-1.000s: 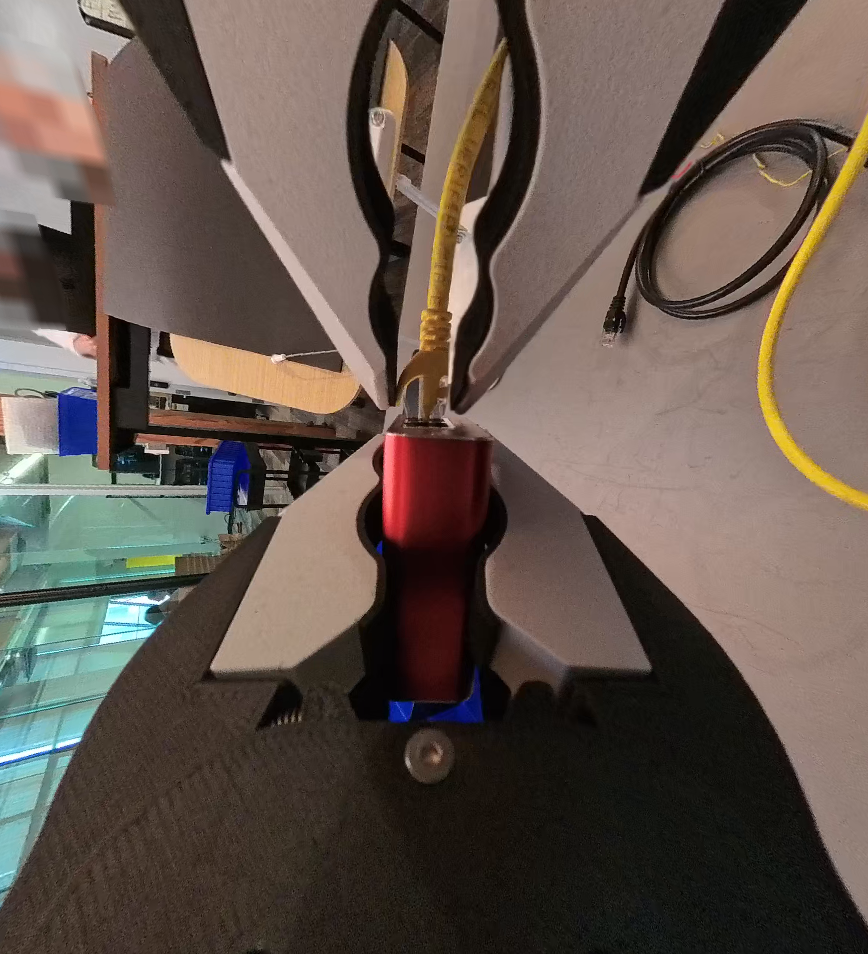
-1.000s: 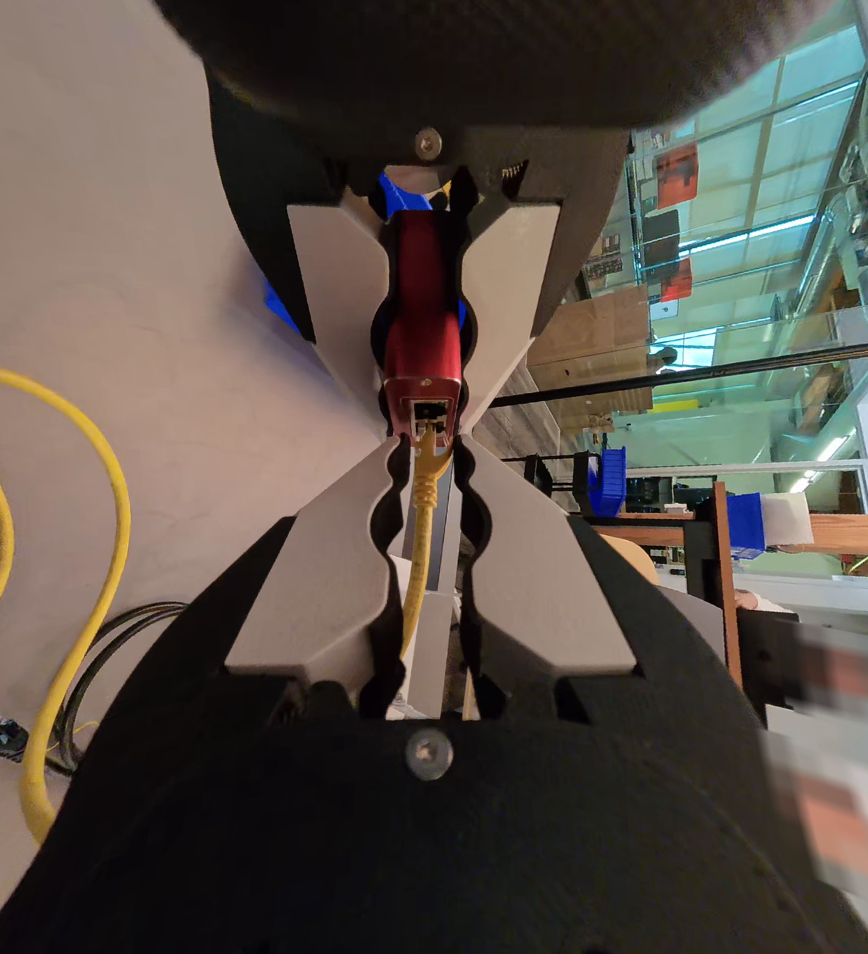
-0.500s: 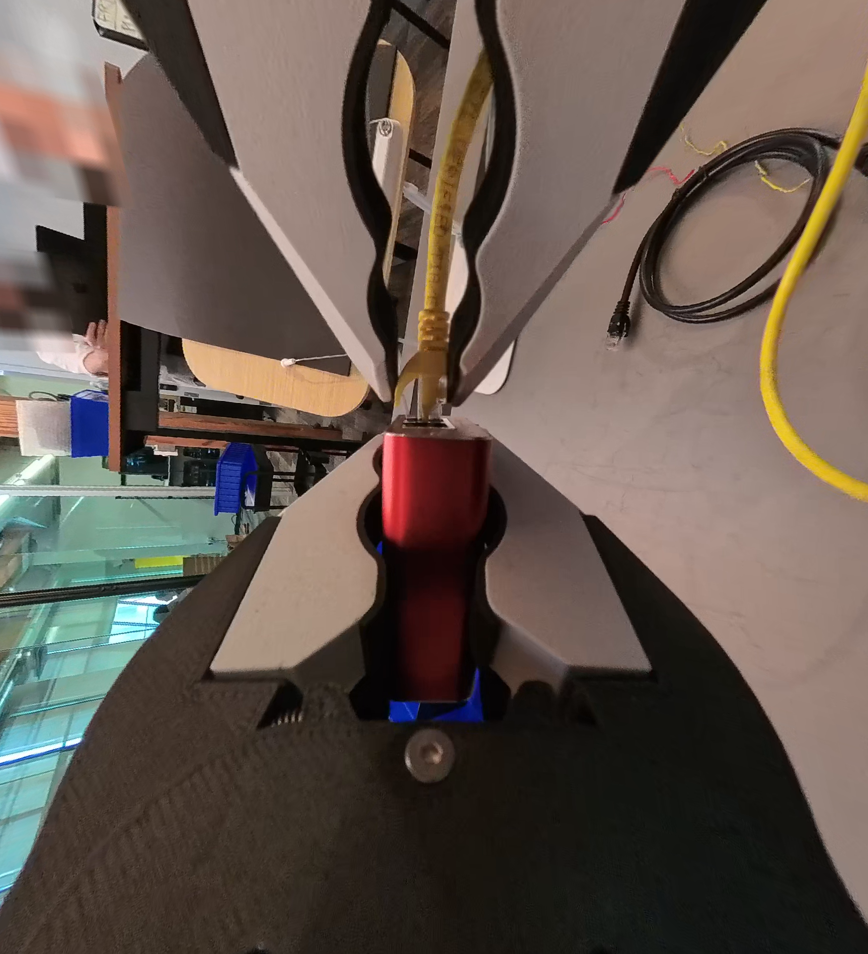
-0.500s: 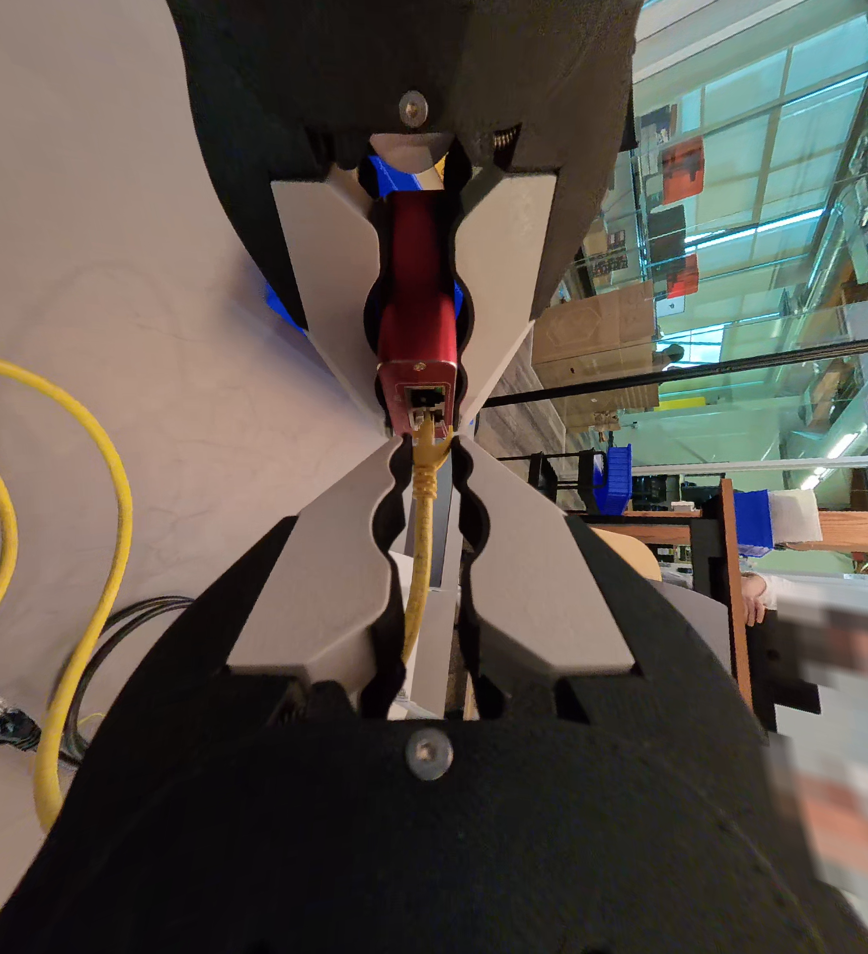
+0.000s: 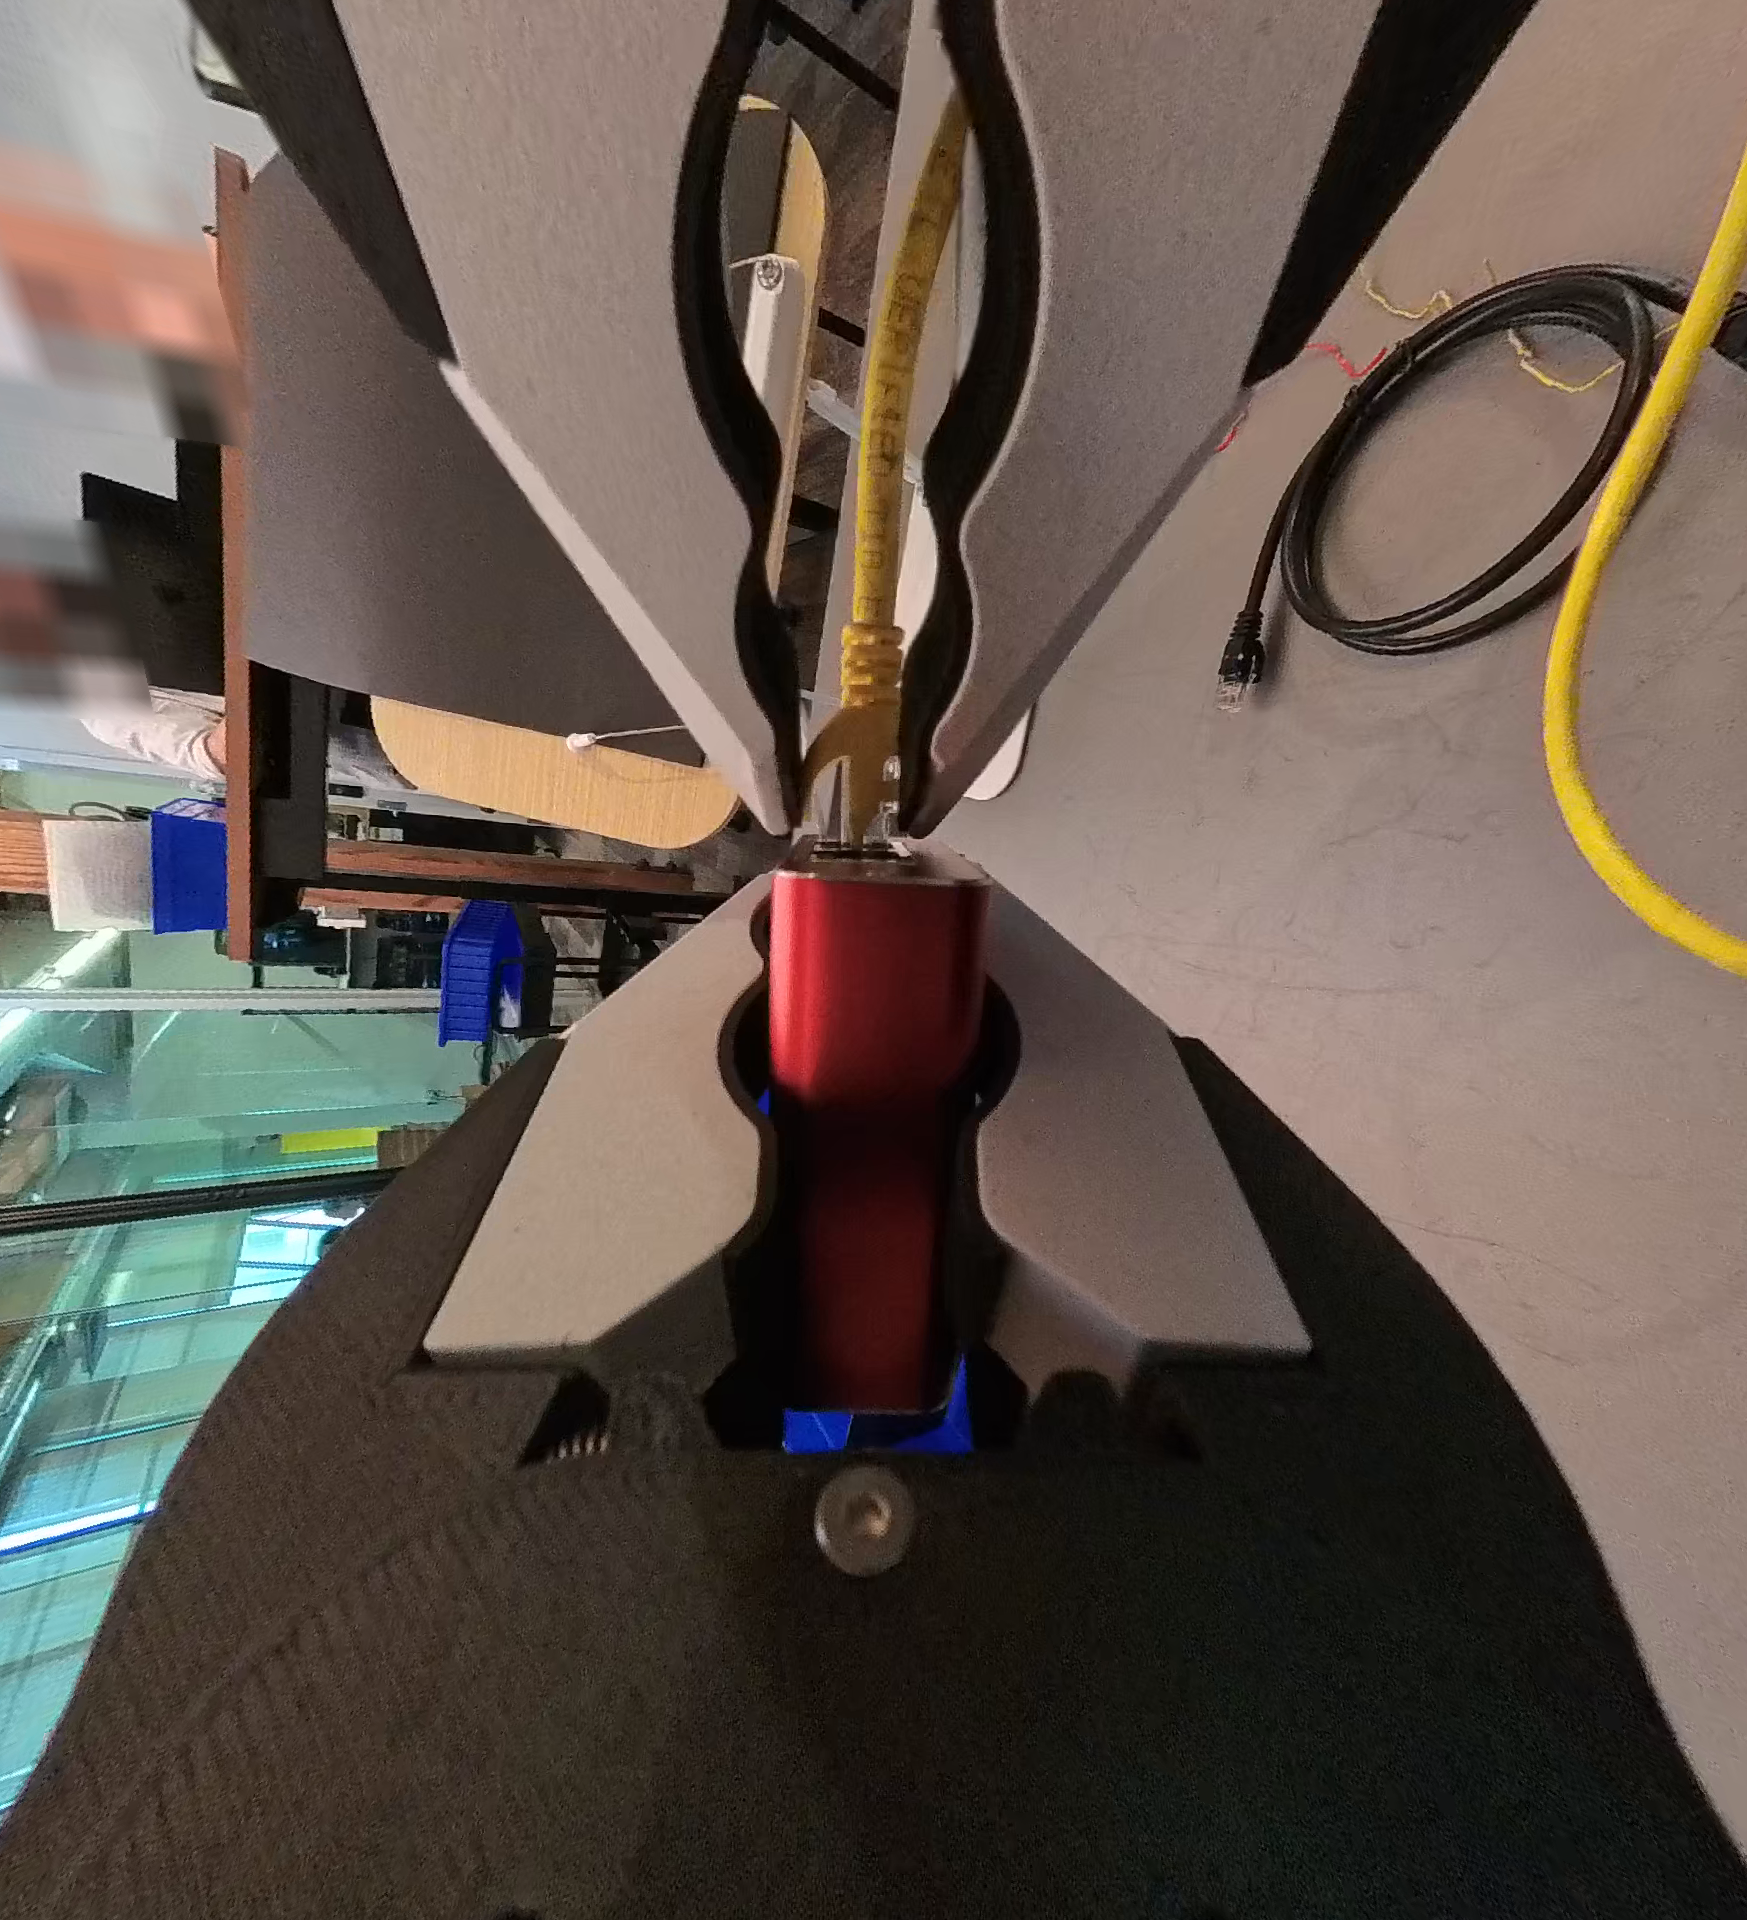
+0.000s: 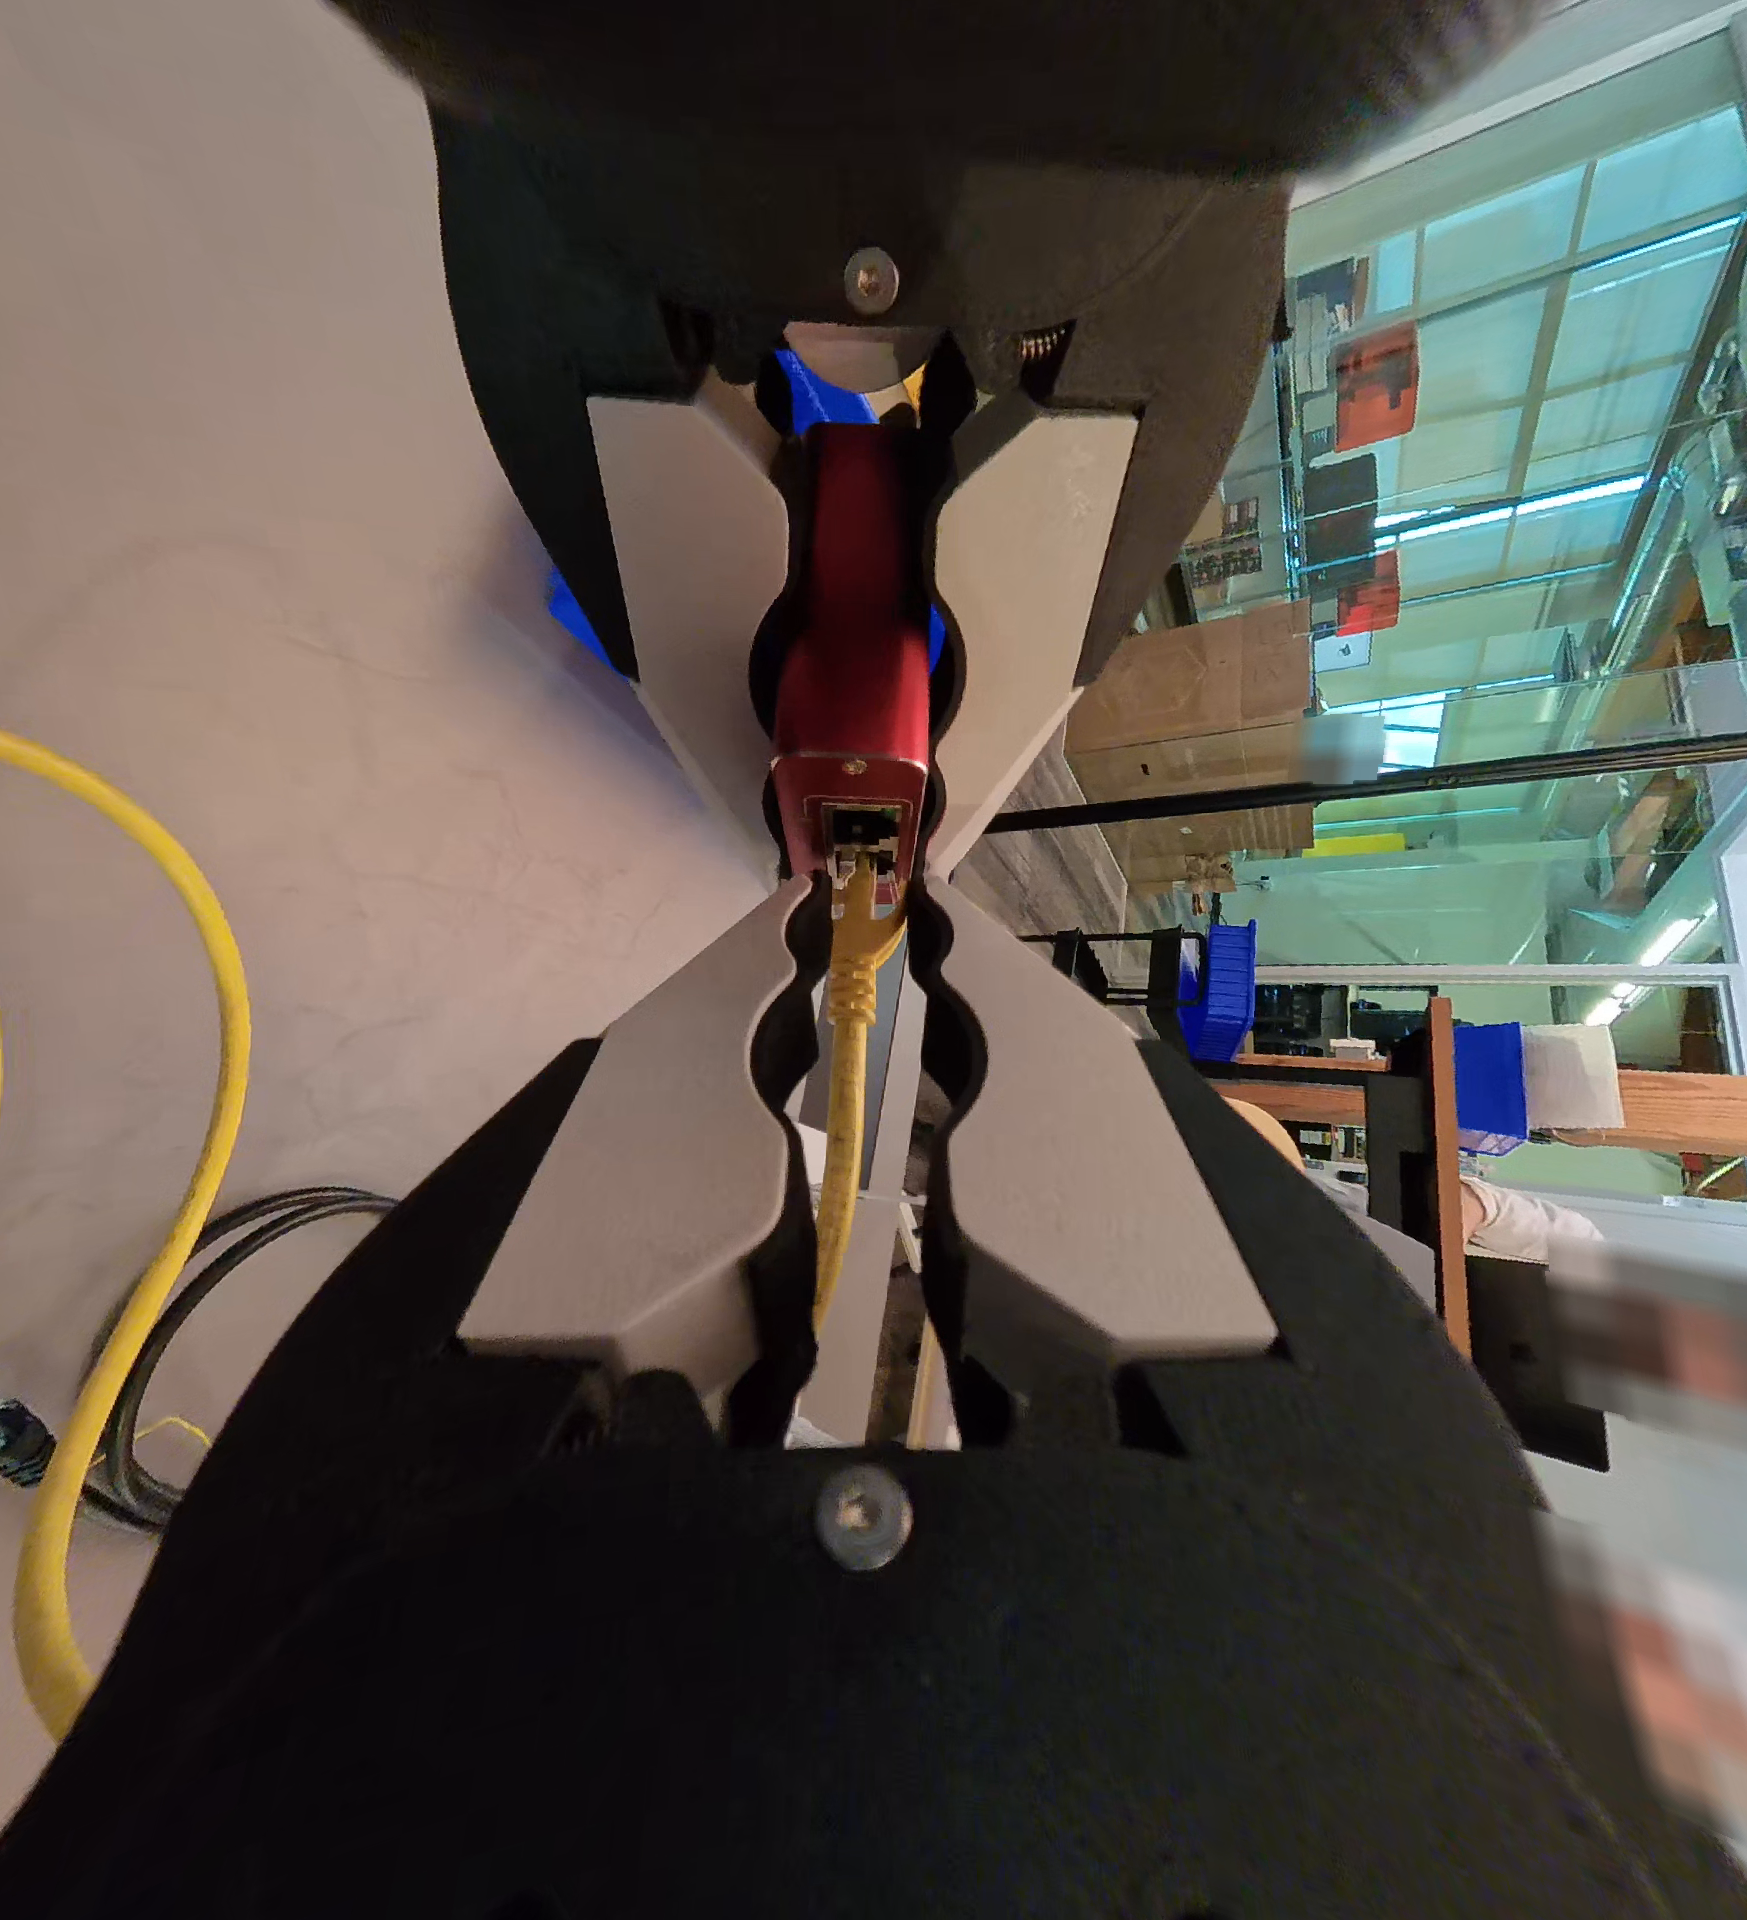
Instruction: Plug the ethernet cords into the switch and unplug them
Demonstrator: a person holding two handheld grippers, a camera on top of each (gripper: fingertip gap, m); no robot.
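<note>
My left gripper (image 5: 874,930) is shut on the red switch (image 5: 874,1039), a small red box held lengthwise between its fingers with the port end facing forward. The switch also shows in the right wrist view (image 6: 853,644), with its port (image 6: 864,826) facing me. My right gripper (image 6: 861,904) is shut on the yellow ethernet cord (image 6: 843,1091) just behind its plug (image 6: 864,868). The plug's clear tip sits at the mouth of the port. I cannot tell how deep it is. The two grippers meet tip to tip, and the right gripper (image 5: 853,805) shows at the top of the left wrist view.
The rest of the yellow cord (image 5: 1617,582) loops over the grey table (image 5: 1368,1039). A coiled black ethernet cord (image 5: 1471,468) lies beside it, also in the right wrist view (image 6: 225,1236). Beyond the table edge are desks, blue bins (image 6: 1227,987) and glass walls.
Both grippers have shifted slightly over the table together. The plug and the switch keep about the same spacing, and both grips are unchanged.
</note>
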